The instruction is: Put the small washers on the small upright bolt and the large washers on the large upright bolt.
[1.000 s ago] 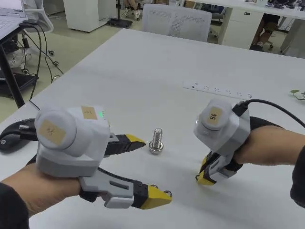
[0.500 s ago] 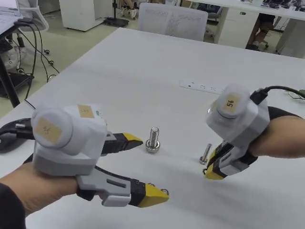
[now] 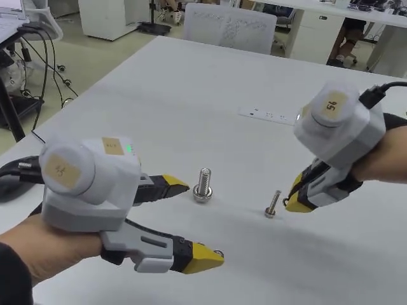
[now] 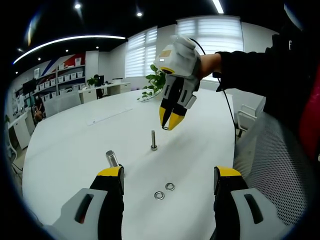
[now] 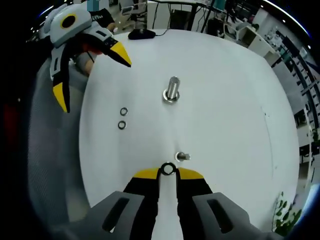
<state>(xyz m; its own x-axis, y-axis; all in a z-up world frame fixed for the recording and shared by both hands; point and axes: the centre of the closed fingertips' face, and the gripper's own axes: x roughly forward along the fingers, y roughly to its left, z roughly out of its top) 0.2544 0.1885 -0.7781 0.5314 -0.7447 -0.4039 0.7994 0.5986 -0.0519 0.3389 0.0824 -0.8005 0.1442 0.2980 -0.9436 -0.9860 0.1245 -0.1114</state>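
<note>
1. Two jaws of the left gripper (image 3: 198,220) stand wide apart, nearest the person, with nothing between them. It hangs low over the white table (image 3: 191,95), its yellow tips pointing toward the middle.
2. Two loose washers (image 4: 164,190) lie flat on the table just ahead of those jaws in the left gripper view. They lie near each other and are not stacked.
3. The big bolt (image 3: 203,185) stands upright on its head, just beyond the left gripper's far tip in the head view.
4. The small bolt (image 3: 272,204) also stands upright, to the right of the big bolt and apart from it.
5. The right gripper (image 3: 295,204) is clenched on a held washer (image 5: 168,169). The ring is pinched edge-on between the yellow tips. The tips point down and are raised off the table, just beside the top of the small bolt.
6. A power strip (image 3: 267,115) lies flat farther back on the table.
7. A mesh chair (image 3: 229,28) stands at the table's far edge.
</note>
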